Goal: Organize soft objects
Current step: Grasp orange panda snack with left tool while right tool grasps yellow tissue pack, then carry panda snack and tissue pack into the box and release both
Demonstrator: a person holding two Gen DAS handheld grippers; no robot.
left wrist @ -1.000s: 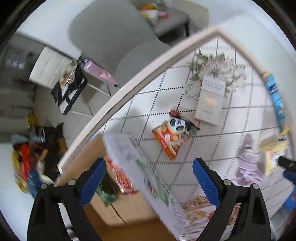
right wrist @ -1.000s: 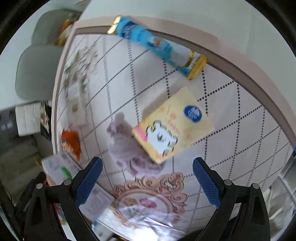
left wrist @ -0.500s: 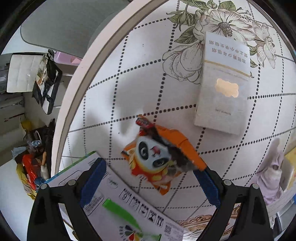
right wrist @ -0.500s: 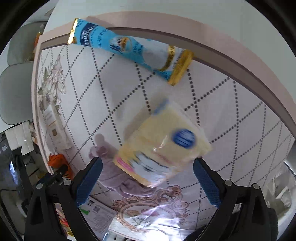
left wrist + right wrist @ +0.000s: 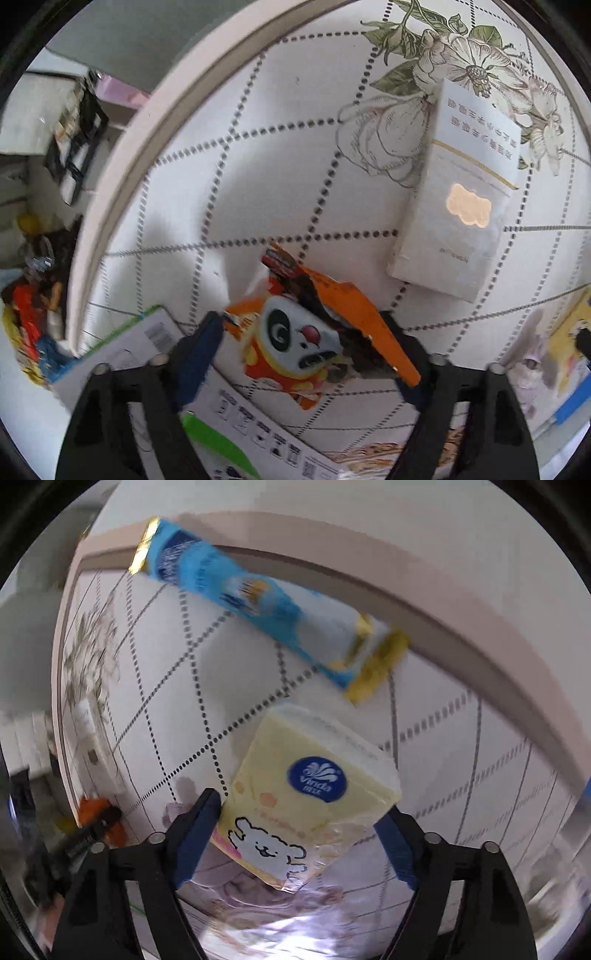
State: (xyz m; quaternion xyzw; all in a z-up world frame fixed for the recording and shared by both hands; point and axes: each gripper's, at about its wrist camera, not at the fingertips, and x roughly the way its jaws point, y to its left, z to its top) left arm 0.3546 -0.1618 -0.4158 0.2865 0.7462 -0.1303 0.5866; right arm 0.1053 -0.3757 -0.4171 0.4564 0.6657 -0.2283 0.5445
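In the left wrist view my left gripper (image 5: 303, 354) is open, its blue-padded fingers on either side of an orange panda snack bag (image 5: 310, 332) lying on the patterned tablecloth (image 5: 258, 166). In the right wrist view my right gripper (image 5: 303, 830) is open around a yellow tissue pack (image 5: 306, 797) with a blue round logo and a white bear drawing. A purple plush toy (image 5: 177, 812) lies partly under that pack; it also shows in the left wrist view (image 5: 532, 365).
A white booklet (image 5: 458, 206) lies beyond the panda bag. A white flat box (image 5: 229, 413) with a green mark sits under my left gripper. A long blue snack pack (image 5: 258, 602) lies near the table's rim (image 5: 443, 602). Clutter lies on the floor past the edge (image 5: 33, 314).
Both grippers have moved down and forward. The panda bag now sits between my left fingers and the tissue pack between my right fingers. The cardboard box has left the left view.
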